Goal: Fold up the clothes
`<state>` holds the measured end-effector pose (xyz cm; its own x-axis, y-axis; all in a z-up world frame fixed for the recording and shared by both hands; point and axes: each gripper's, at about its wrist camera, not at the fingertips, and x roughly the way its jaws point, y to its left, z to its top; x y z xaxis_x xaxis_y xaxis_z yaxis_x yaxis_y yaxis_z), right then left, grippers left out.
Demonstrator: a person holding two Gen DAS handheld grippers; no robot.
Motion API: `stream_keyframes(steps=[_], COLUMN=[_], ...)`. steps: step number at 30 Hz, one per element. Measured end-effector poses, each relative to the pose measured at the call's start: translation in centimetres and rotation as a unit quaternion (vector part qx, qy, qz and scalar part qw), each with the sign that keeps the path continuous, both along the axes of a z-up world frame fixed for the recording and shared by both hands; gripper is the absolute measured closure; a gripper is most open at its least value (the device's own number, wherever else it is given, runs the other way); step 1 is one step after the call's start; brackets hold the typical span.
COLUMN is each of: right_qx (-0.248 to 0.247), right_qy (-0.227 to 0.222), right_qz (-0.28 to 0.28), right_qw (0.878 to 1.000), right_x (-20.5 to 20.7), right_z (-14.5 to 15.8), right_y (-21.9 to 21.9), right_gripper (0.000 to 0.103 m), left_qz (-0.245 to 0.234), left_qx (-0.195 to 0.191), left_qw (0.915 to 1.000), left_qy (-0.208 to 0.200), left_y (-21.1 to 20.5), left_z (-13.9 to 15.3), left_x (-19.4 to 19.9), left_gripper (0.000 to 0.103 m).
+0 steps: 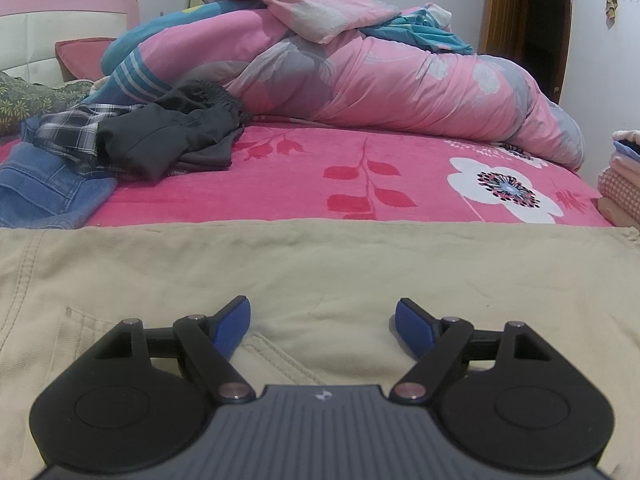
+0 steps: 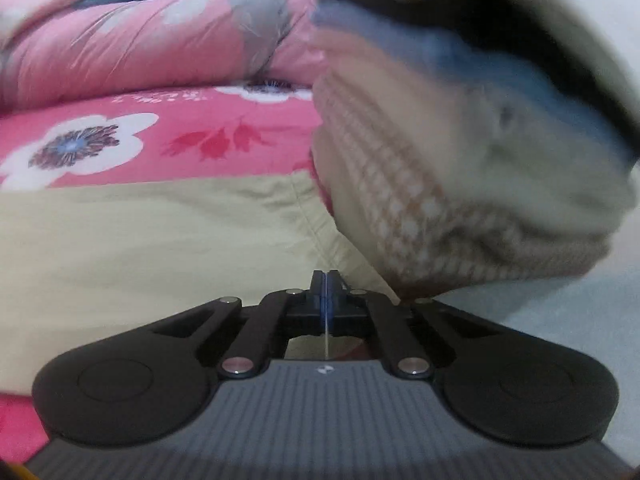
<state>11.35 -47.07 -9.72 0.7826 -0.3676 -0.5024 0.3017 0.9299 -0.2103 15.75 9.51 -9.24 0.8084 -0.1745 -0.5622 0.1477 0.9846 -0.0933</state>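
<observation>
On the bed [image 1: 304,184], beige trousers [image 1: 320,272] lie spread flat across the pink floral blanket, left gripper [image 1: 322,320] over them with jaws apart, right gripper [image 2: 327,280] jaws together at their edge beside a folded stack [image 2: 460,184].

Your right gripper [image 2: 327,286] sits low over the beige garment [image 2: 168,248], its blue pads [image 2: 322,304] pressed flat together with a thin pale edge, seemingly fabric, showing in the seam between them. Just to your right a blurred stack of folded clothes [image 2: 460,184] fills the view, its checked bottom layer touching the garment's edge. Beyond lie the pink floral sheet [image 2: 168,136] and a bunched pink quilt [image 2: 152,32].
</observation>
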Motion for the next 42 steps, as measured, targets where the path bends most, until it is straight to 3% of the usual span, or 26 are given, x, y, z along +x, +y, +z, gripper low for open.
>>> stream_keyframes(steps=[3, 6, 8, 11, 14, 18, 20, 23, 25, 26, 27, 29, 32, 34, 35, 38, 40, 42], right_qx=[0.011, 0.034, 0.091, 0.157, 0.195, 0.2, 0.185, 0.149, 0.107, 0.086, 0.067, 0.106, 0.151, 0.111, 0.098, 0.098, 0.102, 0.104], right_qy=[-0.013, -0.017, -0.038, -0.055, -0.053, -0.038, -0.025, -0.011, 0.007, 0.016, 0.026, 0.024, 0.02, 0.044, 0.051, 0.037, 0.004, -0.014], right_qz=[0.044, 0.006, -0.029, -0.007, 0.055, 0.185, 0.268, 0.387, 0.439, 0.447, 0.443, 0.398, 0.269, 0.172, 0.138, 0.103, 0.167, 0.259], right_qw=[0.999, 0.999, 0.995, 0.986, 0.978, 0.961, 0.945, 0.91, 0.892, 0.89, 0.894, 0.911, 0.951, 0.978, 0.984, 0.989, 0.981, 0.96], right_x=[-2.1, -3.0, -4.8, -6.0, -6.3, -4.9, -4.2, -4.3, -5.0, -5.3, -5.3, -5.6, -6.6, -7.5, -7.9, -9.0, -9.3, -9.2], right_z=[0.6, 0.8, 1.4, 1.7, 1.7, 2.2, 2.4, 2.3, 1.5, 1.0, 0.3, -0.1, 0.3, 0.4, 0.7, 2.6, 3.9, 5.0], right_y=[2.1, 1.7, 0.5, 0.9, 4.2, 12.1, 17.3, 24.9, 28.2, 28.7, 28.5, 24.5, 16.1, 12.0, 10.9, 10.2, 13.6, 18.4], right_gripper=[0.1, 0.099, 0.099, 0.097, 0.097, 0.097, 0.097, 0.096, 0.095, 0.094, 0.093, 0.093, 0.094, 0.092, 0.092, 0.088, 0.088, 0.088], left_qz=[0.0, 0.0, 0.0, 0.001, 0.012, 0.03, 0.039, 0.053, 0.062, 0.067, 0.071, 0.076, 0.059, 0.053, 0.051, 0.052, 0.056, 0.06], left_qx=[0.001, 0.001, 0.001, 0.002, 0.001, -0.004, -0.006, -0.009, -0.012, -0.013, -0.015, -0.03, -0.043, -0.045, -0.046, -0.061, -0.057, -0.053], left_qw=[1.0, 1.0, 1.0, 1.0, 0.9999, 0.9995, 0.9992, 0.9985, 0.9979, 0.9976, 0.9972, 0.9966, 0.9971, 0.9972, 0.9971, 0.9962, 0.9962, 0.9961], left_qy=[0.0, 0.001, 0.001, 0.002, 0.002, -0.004, -0.006, -0.011, -0.013, -0.015, -0.016, -0.009, -0.023, -0.028, -0.03, -0.032, -0.035, -0.037], left_y=[-0.1, 0.0, 0.0, -0.1, 0.4, 1.6, 2.1, 3.0, 3.5, 3.8, 4.1, 5.5, 6.4, 6.6, 6.7, 7.0, 7.3, 7.5], left_z=[0.0, 0.0, 0.0, 0.1, 0.6, 1.3, 1.6, 2.1, 2.5, 2.7, 2.8, 2.1, 1.8, 1.7, 1.6, 1.9, 2.4, 2.9], left_x=[0.0, 0.0, 0.0, 0.0, -0.9, -2.7, -3.6, -4.9, -5.8, -6.3, -6.7, -6.9, -7.4, -7.4, -7.4, -7.5, -7.9, -8.2], left_gripper=[0.021, 0.021, 0.021, 0.021, 0.021, 0.021, 0.021, 0.02, 0.02, 0.02, 0.02, 0.021, 0.021, 0.021, 0.021, 0.021, 0.021, 0.021])
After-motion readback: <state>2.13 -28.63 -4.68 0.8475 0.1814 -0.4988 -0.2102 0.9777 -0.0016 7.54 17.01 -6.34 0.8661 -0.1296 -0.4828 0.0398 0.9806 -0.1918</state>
